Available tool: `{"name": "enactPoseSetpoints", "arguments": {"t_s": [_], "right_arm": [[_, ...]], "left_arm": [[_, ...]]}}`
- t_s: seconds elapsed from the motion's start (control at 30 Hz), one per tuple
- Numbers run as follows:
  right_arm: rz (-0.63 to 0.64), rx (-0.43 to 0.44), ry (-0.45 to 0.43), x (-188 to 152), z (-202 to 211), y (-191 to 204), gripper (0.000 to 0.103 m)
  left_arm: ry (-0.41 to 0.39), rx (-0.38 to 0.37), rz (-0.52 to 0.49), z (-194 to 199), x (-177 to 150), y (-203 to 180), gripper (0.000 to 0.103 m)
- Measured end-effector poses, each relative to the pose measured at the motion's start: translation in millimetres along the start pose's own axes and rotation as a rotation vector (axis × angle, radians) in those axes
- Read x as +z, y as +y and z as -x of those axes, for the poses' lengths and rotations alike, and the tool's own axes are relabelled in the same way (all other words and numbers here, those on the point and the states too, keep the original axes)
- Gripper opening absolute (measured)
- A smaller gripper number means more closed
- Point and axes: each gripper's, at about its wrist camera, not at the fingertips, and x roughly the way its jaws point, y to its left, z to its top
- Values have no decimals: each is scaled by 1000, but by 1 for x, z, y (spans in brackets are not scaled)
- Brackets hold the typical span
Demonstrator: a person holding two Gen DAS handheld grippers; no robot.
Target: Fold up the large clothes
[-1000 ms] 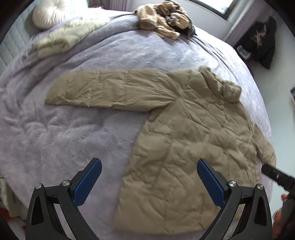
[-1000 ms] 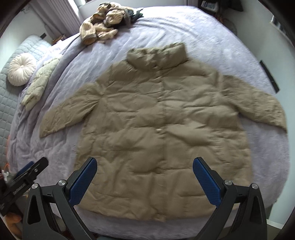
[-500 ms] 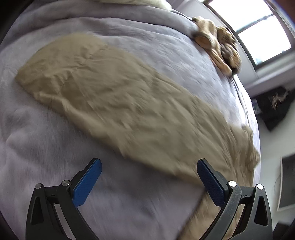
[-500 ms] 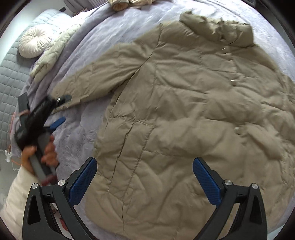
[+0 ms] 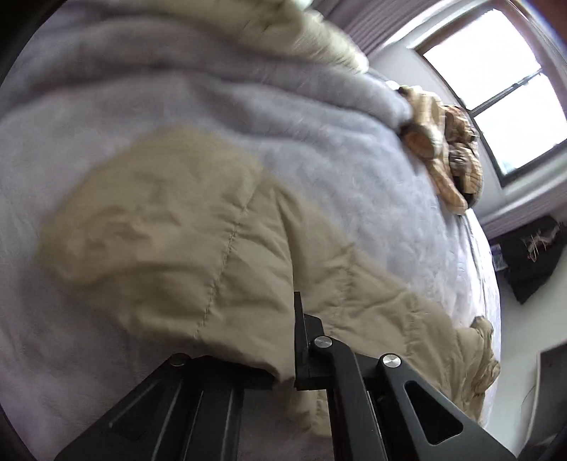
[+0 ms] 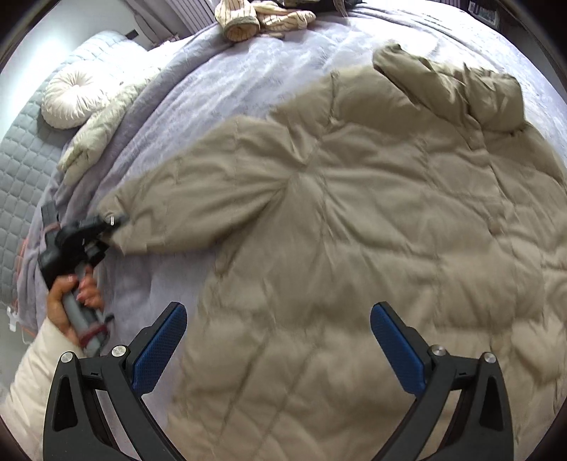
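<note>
A large tan quilted coat [image 6: 372,220] lies spread flat on the lavender bed [image 6: 248,85], collar at the far right. Its left sleeve [image 5: 184,241] stretches out to the side. My left gripper [image 5: 287,368] is shut on the sleeve's cuff edge; it also shows in the right wrist view [image 6: 106,227], held by a hand at the sleeve end [image 6: 120,216]. My right gripper [image 6: 280,344] is open and empty, hovering over the coat's lower left side.
A pile of striped tan clothes [image 6: 262,17] lies at the bed's far edge. A cream garment [image 6: 99,131] and a round white pillow [image 6: 71,99] lie near the grey quilted headboard [image 6: 21,170]. A window [image 5: 496,81] is beyond the bed.
My left gripper has moved down onto the sleeve's cuff and closed on it. My right gripper has moved in lower over the coat and stays open.
</note>
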Motion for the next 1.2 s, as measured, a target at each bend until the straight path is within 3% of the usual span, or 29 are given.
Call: {"name": "enactPoseSetpoints", "arguments": {"t_s": [0.17, 0.23, 0.27, 0.3, 0.33, 0.37, 0.47, 0.67, 0.8, 0.9, 1.03, 1.2], "right_arm": [[-22, 43, -68, 32, -16, 11, 103], [-44, 86, -105, 45, -25, 14, 94], [-62, 109, -109, 51, -32, 14, 69], [-86, 129, -88, 57, -42, 13, 32], [-114, 148, -59, 60, -52, 12, 20], [-155, 173, -25, 61, -66, 10, 13], [-216, 209, 15, 59, -94, 6, 12], [-202, 253, 63, 63, -109, -2, 12], [-227, 324, 60, 56, -75, -31, 13], [-254, 292, 5, 40, -30, -76, 13], [-289, 164, -57, 13, 21, -145, 13], [-367, 43, -74, -15, 56, -223, 12]], "left_arm": [[-93, -46, -150, 45, 13, -39, 5], [-123, -73, -192, 62, 15, -56, 5], [-140, -94, -217, 72, 16, -67, 5], [-152, -111, -236, 83, 14, -73, 5], [-163, -133, -263, 95, 11, -82, 5], [-167, -162, -291, 101, 10, -95, 5], [-155, -233, -391, 111, -3, -139, 5], [-121, -354, -598, 118, -53, -243, 5], [-73, -394, -741, 109, -109, -310, 5], [10, -403, -837, 82, -164, -359, 5], [135, -305, -977, 18, -241, -401, 6], [232, -124, -1094, -39, -301, -401, 6]]}}
